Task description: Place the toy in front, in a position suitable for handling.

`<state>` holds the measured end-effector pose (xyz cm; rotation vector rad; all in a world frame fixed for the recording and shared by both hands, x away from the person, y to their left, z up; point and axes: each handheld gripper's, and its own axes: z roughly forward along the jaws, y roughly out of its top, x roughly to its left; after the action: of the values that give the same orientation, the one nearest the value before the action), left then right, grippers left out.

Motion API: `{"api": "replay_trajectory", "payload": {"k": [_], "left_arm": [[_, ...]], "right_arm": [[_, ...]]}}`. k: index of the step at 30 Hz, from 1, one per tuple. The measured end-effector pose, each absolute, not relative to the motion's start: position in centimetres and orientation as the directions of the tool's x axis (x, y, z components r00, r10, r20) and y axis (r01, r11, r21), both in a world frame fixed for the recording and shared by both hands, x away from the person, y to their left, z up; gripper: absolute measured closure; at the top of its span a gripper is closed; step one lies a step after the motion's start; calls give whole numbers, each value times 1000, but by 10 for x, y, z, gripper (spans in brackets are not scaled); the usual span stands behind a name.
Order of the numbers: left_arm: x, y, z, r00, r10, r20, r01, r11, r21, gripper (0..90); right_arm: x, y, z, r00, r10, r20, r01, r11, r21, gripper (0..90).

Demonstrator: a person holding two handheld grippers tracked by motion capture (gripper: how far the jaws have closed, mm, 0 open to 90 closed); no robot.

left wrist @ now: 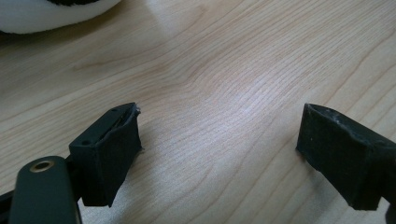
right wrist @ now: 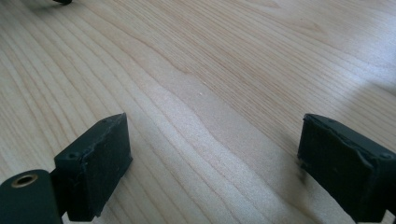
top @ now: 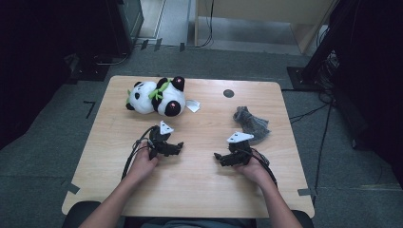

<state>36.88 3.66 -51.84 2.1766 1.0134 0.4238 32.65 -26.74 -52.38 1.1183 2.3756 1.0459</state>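
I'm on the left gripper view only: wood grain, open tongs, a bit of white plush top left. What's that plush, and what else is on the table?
Observer: It's a panda plush lying on its side at the far left of the table, with a green ribbon at its neck.
Operator: Anything on the right side?
Observer: A crumpled grey cloth lies far right, just beyond the right tongs.
Operator: Right tongs holding it?
Observer: No. The right gripper view shows them open over bare wood, nothing between.
Operator: Where are my left tongs against the panda?
Observer: Nearer the person than the panda, apart from it, pointing toward the table's middle.
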Motion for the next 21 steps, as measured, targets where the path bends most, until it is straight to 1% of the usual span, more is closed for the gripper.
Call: {"api": "replay_trajectory", "payload": {"k": [7, 14, 17, 21], "left_arm": [[367, 35, -519, 627, 779, 4, 550, -446, 706, 131], [367, 35, -519, 630, 777, 5, 548, -449, 706, 131], [366, 35, -518, 640, 768, 5, 542, -457, 705, 131], [366, 35, -519, 646, 764, 3, 539, -458, 707, 131]], "right_arm": [[325, -266, -524, -620, 784, 26, 551, 411, 727, 77], [325, -266, -524, -619, 785, 26, 551, 410, 726, 75], [325, -261, -524, -583, 812, 27, 572, 386, 724, 55], [327, -258, -524, -572, 820, 27, 578, 379, 723, 41]]}}
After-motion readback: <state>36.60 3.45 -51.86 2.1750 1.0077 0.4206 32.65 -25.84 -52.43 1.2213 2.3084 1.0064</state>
